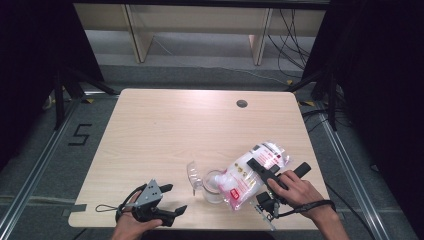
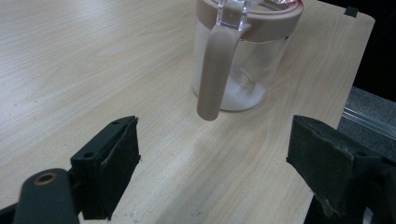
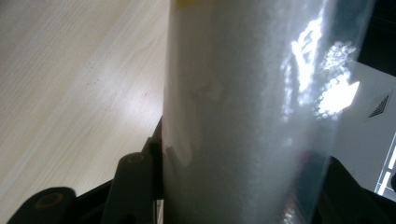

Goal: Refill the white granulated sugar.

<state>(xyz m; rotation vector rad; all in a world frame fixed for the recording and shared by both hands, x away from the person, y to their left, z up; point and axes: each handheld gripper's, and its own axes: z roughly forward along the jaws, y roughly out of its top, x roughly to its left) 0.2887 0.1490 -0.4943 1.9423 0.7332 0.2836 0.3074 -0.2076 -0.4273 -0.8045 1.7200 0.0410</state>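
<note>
Right gripper [image 1: 261,169] is clamped on the bag of white granules [image 1: 248,173], tilted so its lower end sits over the open jar [image 1: 214,186], likely to pour into it. Jar stands on the surface [image 1: 165,125] near the front edge, lid [image 1: 192,172] flipped back. Left gripper [image 1: 173,198] idle nearby, jaws spread, holding nothing.

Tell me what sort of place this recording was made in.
Probably a lab recording bay: a lone wooden table between black curtains, floor rails, and loose cables trailing behind.
</note>
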